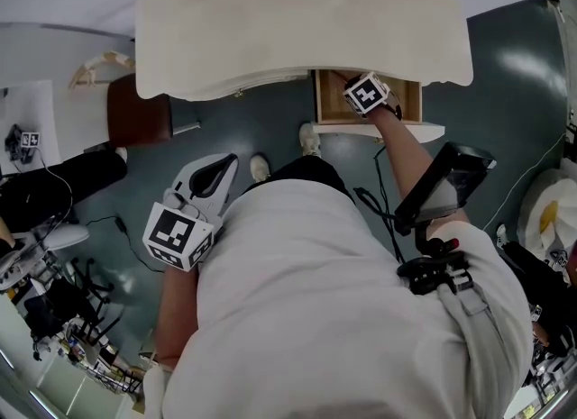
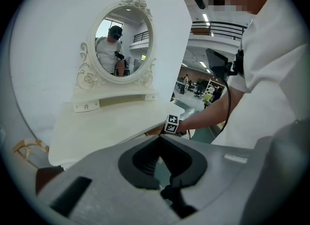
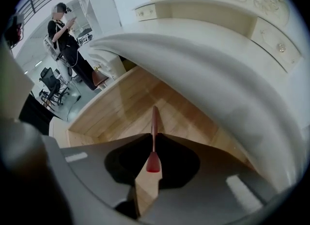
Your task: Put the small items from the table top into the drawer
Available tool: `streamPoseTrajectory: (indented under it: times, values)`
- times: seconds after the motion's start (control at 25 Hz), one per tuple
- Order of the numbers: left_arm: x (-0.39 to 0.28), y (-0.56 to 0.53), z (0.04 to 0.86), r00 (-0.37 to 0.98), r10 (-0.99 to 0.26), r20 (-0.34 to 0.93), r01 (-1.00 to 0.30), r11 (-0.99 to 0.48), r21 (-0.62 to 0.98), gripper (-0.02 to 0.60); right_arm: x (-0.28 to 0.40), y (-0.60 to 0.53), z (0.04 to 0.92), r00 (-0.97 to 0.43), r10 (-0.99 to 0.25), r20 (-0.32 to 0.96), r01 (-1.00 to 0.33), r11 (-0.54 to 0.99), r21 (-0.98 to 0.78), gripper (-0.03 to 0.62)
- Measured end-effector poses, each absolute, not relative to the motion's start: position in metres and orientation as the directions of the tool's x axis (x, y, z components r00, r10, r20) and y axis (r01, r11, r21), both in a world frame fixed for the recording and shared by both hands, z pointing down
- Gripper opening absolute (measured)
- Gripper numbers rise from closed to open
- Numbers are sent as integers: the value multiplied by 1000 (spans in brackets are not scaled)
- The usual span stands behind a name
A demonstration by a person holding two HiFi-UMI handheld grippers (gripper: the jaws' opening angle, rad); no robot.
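Reaching into the open drawer [image 3: 111, 112] at frame centre, the right gripper [image 3: 154, 136] pinches a thin red stick [image 3: 154, 120] just above the wooden floor, likely to drop it; the left gripper [image 1: 225, 167] idles lower left, closed, empty.

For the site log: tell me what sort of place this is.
Probably a big open hall used as a workspace, not a bedroom: the white dressing table with its mirror stands on a bare floor, with office chairs and a balcony railing behind.
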State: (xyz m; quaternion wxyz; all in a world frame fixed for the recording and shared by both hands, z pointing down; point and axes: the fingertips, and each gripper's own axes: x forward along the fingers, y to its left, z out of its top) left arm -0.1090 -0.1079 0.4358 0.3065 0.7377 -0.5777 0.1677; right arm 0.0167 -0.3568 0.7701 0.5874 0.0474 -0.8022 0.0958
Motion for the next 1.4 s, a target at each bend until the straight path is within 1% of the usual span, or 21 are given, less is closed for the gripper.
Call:
streamPoseTrajectory:
  times: [0.36, 0.64, 0.68, 0.76, 0.8, 0.88, 1.04, 1.2, 1.4]
  values:
    - [-109, -91, 433, 267, -752, 603, -955, -124, 268, 0, 9, -333, 774, -288, 71, 955, -131, 985, -113, 48]
    - [-104, -107, 440, 269, -748, 606, -953, -114, 282, 1, 15, -348, 786, -273, 81, 959, -106, 988, -114, 51]
    - [-104, -103, 439, 269, -749, 606, -953, -114, 282, 1, 18, -345, 785, -262, 80, 962, -108, 988, -112, 54]
    - [-105, -94, 436, 270, -750, 603, -952, -116, 282, 0, 25, -338, 782, -228, 77, 971, -123, 987, -107, 82]
    - [-107, -93, 434, 271, -751, 602, -952, -118, 282, 1, 22, -337, 781, -236, 78, 969, -124, 986, -110, 89]
    - [-109, -98, 436, 274, -752, 600, -951, -120, 283, 1, 18, -342, 782, -260, 81, 962, -124, 985, -116, 89]
    - [-109, -102, 438, 283, -754, 592, -949, -132, 285, 0, 22, -347, 779, -267, 69, 961, -130, 986, -107, 94]
    - [-115, -100, 437, 302, -758, 578, -945, -157, 287, 1, 18, -350, 765, -291, 48, 955, -128, 988, -89, 91]
    - [-117, -92, 432, 334, -766, 549, -936, -201, 289, 0, 27, -347, 737, -305, -7, 952, -179, 983, -50, 57]
